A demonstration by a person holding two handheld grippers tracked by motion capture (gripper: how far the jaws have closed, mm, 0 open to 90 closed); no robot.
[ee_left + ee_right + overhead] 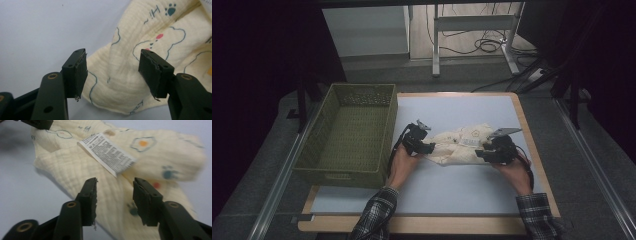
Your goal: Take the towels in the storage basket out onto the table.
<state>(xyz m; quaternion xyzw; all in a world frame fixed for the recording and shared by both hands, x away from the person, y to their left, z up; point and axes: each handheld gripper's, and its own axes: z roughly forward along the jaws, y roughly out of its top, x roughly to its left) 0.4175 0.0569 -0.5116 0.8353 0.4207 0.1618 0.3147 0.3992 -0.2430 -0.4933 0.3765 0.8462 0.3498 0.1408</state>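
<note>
A cream cloth (459,143) printed with clouds and paw marks lies crumpled on the pale blue mat (452,187). My left gripper (428,147) is at the cloth's left end. Its jaws stand apart, and the cloth (117,82) lies below and beyond the gap, not pinched. My right gripper (480,154) is at the right end with its jaws also apart over the cloth (115,192), gripping nothing. A white care label (107,153) sticks up from the cloth just beyond the right jaws.
A green woven basket (347,132) stands at the mat's left edge, close to my left hand. The wooden table rim (532,145) runs along the right. Table legs and cables sit on the floor at the back.
</note>
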